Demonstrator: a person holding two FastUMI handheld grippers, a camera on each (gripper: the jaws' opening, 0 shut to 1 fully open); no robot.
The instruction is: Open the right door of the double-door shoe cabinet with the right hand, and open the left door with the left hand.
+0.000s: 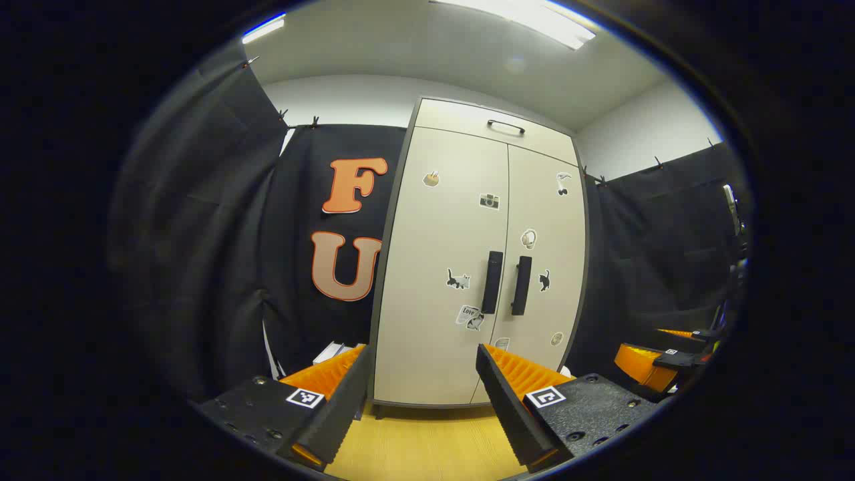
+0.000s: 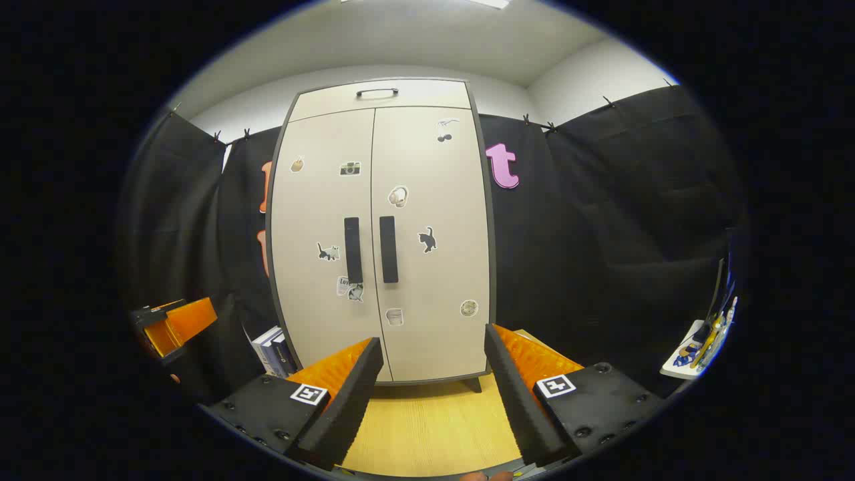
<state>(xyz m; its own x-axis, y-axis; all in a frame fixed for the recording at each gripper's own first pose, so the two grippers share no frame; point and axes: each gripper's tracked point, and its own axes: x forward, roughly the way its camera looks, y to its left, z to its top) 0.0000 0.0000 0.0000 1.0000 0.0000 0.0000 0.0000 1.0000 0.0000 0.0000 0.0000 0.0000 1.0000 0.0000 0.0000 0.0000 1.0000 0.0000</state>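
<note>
Black cloth walls flank the cabinet [image 2: 381,227] — both doors closed, standing ahead on the wood floor [image 2: 427,421]. Left gripper [image 1: 421,407] and right gripper [image 2: 427,407] hang well short of it, fingers spread, holding nothing.

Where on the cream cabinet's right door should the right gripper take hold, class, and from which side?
Grip the black vertical bar handle on the right door, near its middle. Approach straight from the front with the open right gripper, its jaws apart sideways to span the narrow upright bar, which sits by the centre seam beside the left door's handle.
</note>
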